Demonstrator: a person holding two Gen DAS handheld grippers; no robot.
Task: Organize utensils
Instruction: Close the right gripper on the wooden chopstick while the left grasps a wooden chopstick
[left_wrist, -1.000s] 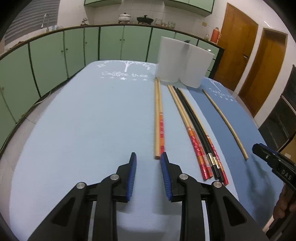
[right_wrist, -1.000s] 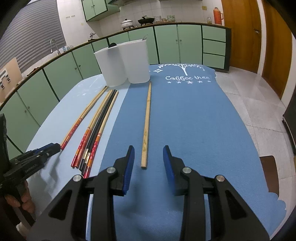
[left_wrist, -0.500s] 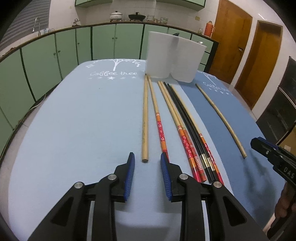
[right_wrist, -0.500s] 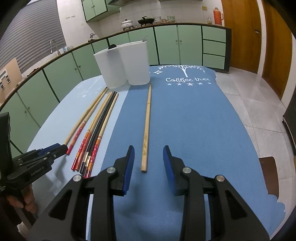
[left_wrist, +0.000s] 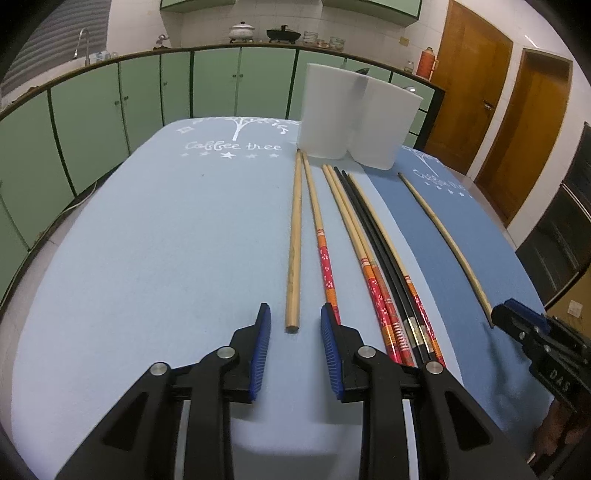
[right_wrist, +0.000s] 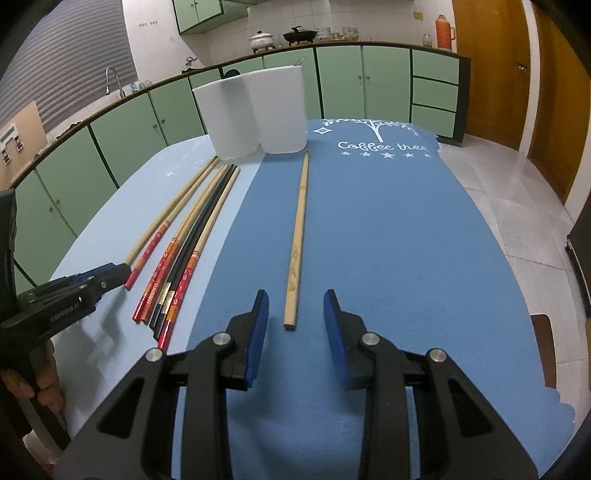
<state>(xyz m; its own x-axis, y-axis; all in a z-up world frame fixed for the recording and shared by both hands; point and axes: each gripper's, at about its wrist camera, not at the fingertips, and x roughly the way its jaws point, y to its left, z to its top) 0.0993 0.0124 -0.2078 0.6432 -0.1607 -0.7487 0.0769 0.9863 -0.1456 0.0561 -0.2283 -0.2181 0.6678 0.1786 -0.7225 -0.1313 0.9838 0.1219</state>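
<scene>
Several long chopsticks lie side by side on a blue-clothed table. In the left wrist view a plain wooden chopstick (left_wrist: 294, 240) ends just ahead of my open left gripper (left_wrist: 294, 321); a red-patterned chopstick (left_wrist: 325, 251) and a bundle of red and black chopsticks (left_wrist: 384, 280) lie to its right. In the right wrist view a lone plain wooden chopstick (right_wrist: 297, 240) ends just ahead of my open right gripper (right_wrist: 295, 306). A white two-part holder (left_wrist: 354, 118) stands at the far end; it also shows in the right wrist view (right_wrist: 258, 110). Both grippers are empty.
The table carries a light blue cloth (left_wrist: 147, 240) and a darker blue cloth (right_wrist: 388, 240). Green cabinets (left_wrist: 110, 110) ring the room, wooden doors (left_wrist: 480, 92) stand at the right. The left gripper shows at the left edge of the right wrist view (right_wrist: 110, 275).
My left gripper has shifted left, so the plain wooden chopstick's end now lies between its fingers' line. My right gripper has crept slightly forward toward its chopstick.
</scene>
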